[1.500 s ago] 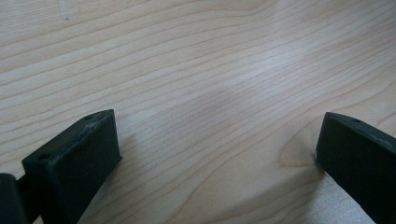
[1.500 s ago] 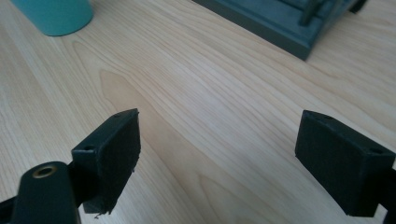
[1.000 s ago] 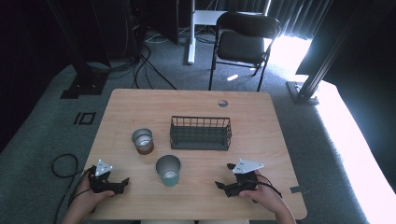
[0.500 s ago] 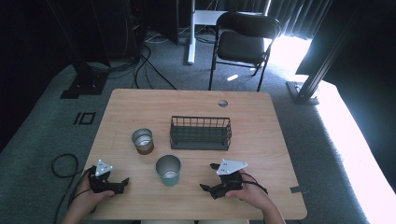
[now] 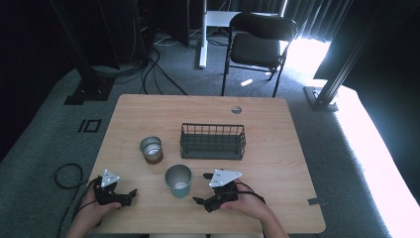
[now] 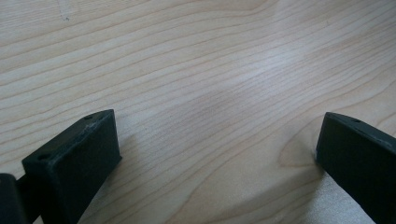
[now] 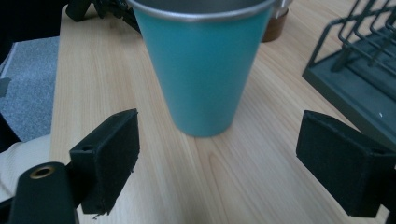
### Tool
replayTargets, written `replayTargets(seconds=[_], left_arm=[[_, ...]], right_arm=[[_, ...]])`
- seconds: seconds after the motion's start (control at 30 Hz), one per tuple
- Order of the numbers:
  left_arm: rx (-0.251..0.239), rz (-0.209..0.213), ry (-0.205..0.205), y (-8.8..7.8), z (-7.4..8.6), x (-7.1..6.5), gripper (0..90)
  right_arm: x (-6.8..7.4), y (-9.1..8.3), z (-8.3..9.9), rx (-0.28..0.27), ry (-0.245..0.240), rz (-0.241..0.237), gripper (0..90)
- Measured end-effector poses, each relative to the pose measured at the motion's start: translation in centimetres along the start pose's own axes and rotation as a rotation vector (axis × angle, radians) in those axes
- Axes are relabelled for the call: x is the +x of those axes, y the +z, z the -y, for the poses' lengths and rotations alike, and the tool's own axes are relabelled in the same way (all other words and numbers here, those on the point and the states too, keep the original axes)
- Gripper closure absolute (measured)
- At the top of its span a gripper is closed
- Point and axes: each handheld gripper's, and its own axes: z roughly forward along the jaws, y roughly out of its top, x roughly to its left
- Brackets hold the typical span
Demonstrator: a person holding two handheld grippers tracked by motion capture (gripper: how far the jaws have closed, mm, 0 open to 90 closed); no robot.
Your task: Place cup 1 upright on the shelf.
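right gripper (image 5: 202,192) gapes wide, holding nothing, just beside the upright teal cup (image 5: 178,180) near the table's (image 5: 277,163) front edge; left gripper (image 5: 130,196) rests wide open and empty

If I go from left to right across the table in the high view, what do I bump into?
Left gripper → brown cup → teal cup → right gripper. The black wire basket lies farther back, overlapping the last two, so it has no clear place in the order.
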Motion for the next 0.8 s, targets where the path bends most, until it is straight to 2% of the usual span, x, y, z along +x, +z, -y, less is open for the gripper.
replayTargets(seconds=[0.2,0.5,0.8], left_arm=[[0.000,0.000,0.000,0.0,0.0,0.0,0.5],[0.001,0.000,0.000,0.0,0.0,0.0,0.5],[0.001,0.000,0.000,0.0,0.0,0.0,0.5]], right_arm=[[0.2,1.0,-0.7,-0.020,0.005,-0.016,13.0],[0.7,2.7,-2.0,-0.046,-0.013,-0.044,12.6],[0.6,3.8,-2.5,-0.060,-0.010,-0.040,12.3]])
